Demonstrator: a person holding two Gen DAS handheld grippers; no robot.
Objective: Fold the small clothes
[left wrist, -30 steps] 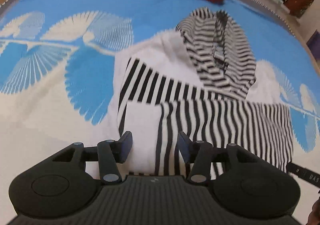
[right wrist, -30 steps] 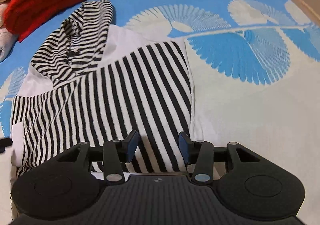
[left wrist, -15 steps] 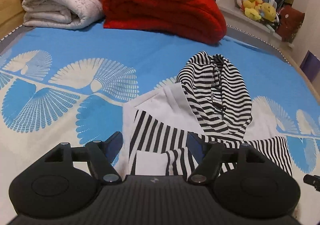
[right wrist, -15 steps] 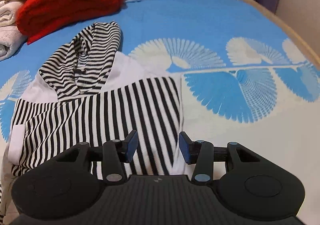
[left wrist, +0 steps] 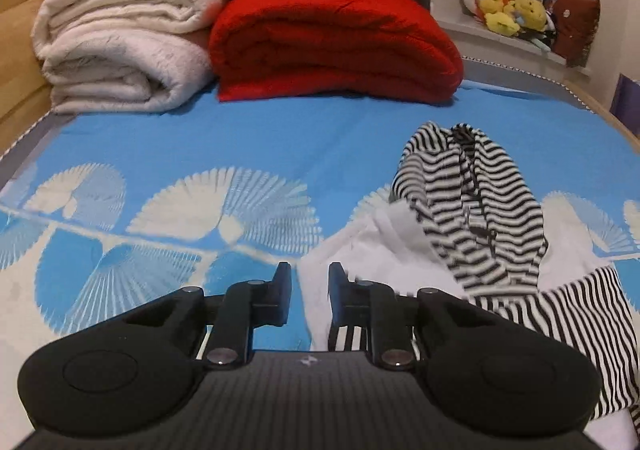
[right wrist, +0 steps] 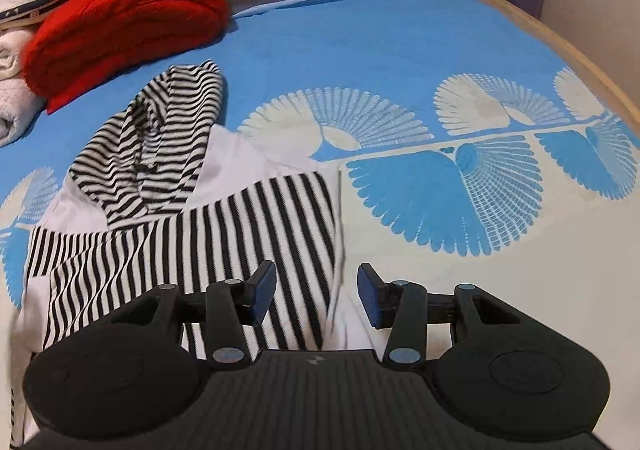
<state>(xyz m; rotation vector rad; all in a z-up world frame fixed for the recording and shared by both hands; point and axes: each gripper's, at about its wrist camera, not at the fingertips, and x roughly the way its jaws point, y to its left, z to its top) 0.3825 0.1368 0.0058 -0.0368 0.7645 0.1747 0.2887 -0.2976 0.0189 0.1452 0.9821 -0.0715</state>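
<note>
The hoodie [right wrist: 192, 226] is laid flat for folding; the left gripper [left wrist: 308, 292] is closing empty, the right gripper [right wrist: 316, 296] held half-open, empty.

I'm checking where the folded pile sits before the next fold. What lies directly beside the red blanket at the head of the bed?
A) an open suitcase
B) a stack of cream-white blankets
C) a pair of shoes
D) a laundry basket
B: the cream-white blankets are folded and stacked right against the red blanket.
</note>
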